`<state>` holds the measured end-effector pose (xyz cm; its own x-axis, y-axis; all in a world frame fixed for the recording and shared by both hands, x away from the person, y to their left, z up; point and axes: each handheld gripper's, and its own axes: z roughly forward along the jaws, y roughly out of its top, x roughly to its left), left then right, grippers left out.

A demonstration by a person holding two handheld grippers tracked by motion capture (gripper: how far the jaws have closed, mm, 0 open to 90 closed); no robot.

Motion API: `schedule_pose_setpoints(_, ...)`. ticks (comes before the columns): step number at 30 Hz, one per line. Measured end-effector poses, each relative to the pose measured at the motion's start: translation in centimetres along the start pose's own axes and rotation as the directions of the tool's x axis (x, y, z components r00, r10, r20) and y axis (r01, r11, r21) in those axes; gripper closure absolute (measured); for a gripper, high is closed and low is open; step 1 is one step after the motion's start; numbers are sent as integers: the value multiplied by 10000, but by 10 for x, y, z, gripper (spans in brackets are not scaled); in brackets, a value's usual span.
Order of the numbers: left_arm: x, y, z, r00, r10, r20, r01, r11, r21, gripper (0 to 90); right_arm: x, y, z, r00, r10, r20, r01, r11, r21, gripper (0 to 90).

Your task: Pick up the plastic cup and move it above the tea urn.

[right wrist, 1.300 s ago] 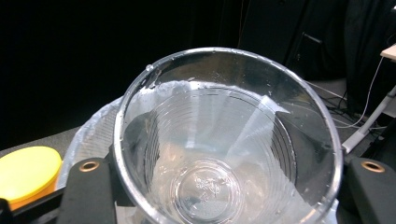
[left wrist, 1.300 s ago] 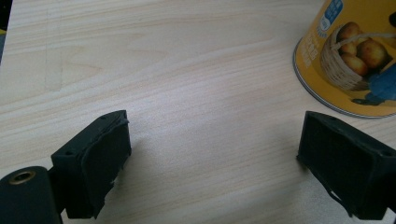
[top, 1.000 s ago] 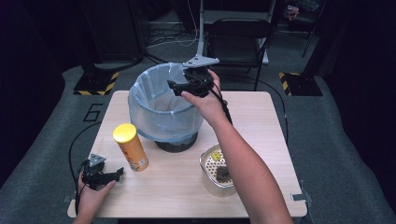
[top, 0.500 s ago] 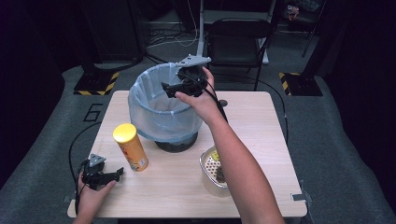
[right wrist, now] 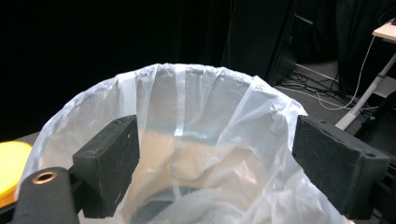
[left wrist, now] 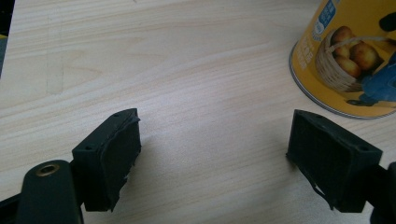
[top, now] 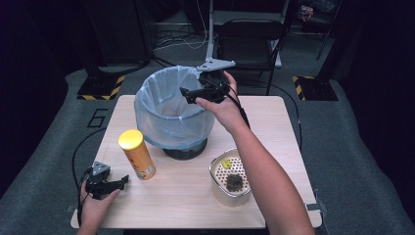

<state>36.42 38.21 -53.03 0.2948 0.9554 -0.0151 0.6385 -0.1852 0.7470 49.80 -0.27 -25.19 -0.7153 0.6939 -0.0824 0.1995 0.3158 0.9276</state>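
right gripper (top: 188, 95) over the lined bin (top: 166, 115), jaws wide, empty, bag rumpled below; left gripper (top: 120, 182) on bench (top: 274, 127), jaws apart, just closing on nothing, chip can (top: 136, 153) beside; strainer cup (top: 230, 177) holds dark lump

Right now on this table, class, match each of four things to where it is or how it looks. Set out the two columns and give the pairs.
Things:
1. chip can
2. bin
3. strainer cup
4. right gripper

Descriptions:
A. lined with a pale blue bag
B. upright, yellow lid, near the left gripper
C. over the bin's rim, jaws apart with nothing between them
D. perforated, a dark lump inside

Pairs: 1-B, 2-A, 3-D, 4-C
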Motion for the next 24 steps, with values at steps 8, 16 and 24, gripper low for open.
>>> schedule_pose_setpoints(8,-3,3,-4,9995,-61,311,65,9999,-117,250,-13,-18,-34,9995,67,-314,-76,9995,-301,219)
schedule_pose_setpoints(16,0,4,-7,9992,-133,386,139,9998,-156,249,-20,-37,-60,9987,316,-394,-337,9980,-540,225)
schedule_pose_setpoints(24,-1,6,-8,9989,-114,451,124,9997,-207,200,-23,-64,-79,9989,446,-127,-448,9988,-183,238)
